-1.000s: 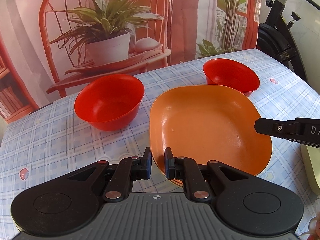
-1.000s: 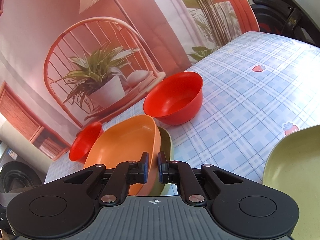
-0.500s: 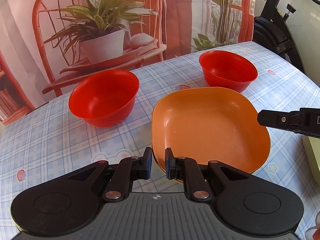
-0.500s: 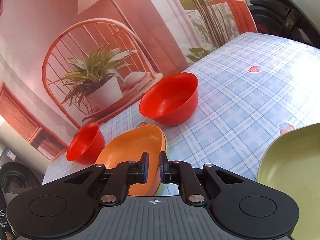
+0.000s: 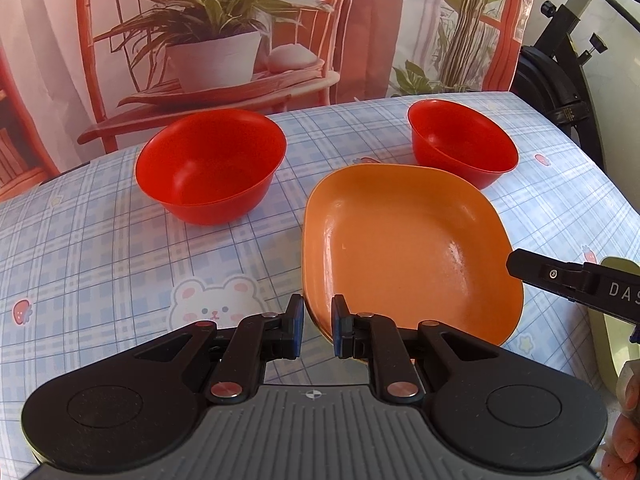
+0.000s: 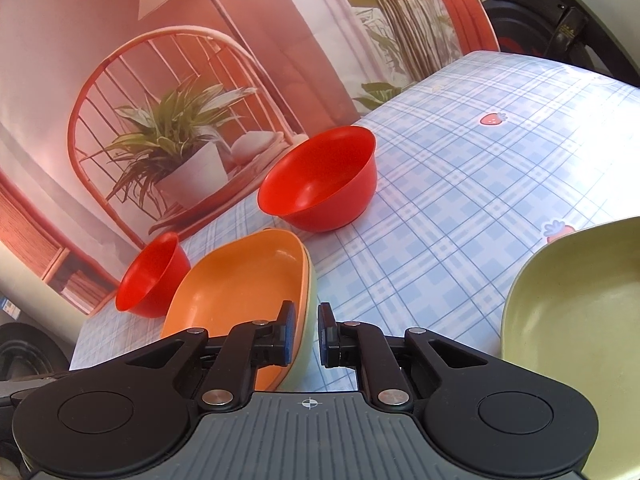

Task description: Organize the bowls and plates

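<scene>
The left gripper [image 5: 317, 326] has its fingers parted by a narrow gap astride the near rim of the orange plate [image 5: 404, 248]; whether the pads actually press it is hard to tell. The right gripper [image 6: 304, 336] likewise straddles the rim of the plate stack, orange plate on a pale green plate [image 6: 306, 344], fingers slightly apart. Two red bowls [image 5: 210, 166] [image 5: 462, 142] stand beyond the stack toward the worktop's [image 5: 100, 248] far edge. Another green plate [image 6: 576, 304] lies apart near the right edge.
</scene>
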The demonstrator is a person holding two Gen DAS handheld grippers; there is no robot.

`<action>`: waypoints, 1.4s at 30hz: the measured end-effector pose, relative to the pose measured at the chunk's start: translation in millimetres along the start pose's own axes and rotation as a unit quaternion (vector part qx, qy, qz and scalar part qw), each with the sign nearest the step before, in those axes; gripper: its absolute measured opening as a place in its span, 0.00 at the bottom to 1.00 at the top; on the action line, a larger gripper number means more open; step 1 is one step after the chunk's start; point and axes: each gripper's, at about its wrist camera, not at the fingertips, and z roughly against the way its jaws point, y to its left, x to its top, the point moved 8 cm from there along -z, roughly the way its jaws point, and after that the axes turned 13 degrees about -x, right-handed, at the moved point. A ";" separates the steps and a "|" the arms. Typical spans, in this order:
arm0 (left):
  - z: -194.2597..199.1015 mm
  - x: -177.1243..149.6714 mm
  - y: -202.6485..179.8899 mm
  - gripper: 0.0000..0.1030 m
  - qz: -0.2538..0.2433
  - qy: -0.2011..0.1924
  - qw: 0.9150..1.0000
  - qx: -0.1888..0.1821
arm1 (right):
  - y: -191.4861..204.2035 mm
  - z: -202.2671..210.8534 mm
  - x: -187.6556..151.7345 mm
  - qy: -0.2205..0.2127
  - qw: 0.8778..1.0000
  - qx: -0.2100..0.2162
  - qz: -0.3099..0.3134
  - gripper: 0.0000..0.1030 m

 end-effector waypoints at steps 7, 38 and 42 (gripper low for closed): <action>-2.1 -1.8 -0.2 0.16 -0.004 0.002 1.000 0.001 | 1.0 -2.4 -1.6 0.001 1.000 0.003 0.003 0.11; 62.5 -0.1 -118.2 0.18 -0.024 -0.087 0.996 0.002 | -70.1 152.7 55.7 -0.187 0.978 -0.028 0.092 0.17; 49.6 -8.8 -151.7 0.18 -0.044 -0.081 0.995 -0.025 | -111.0 163.4 54.8 -0.190 0.975 -0.055 0.098 0.17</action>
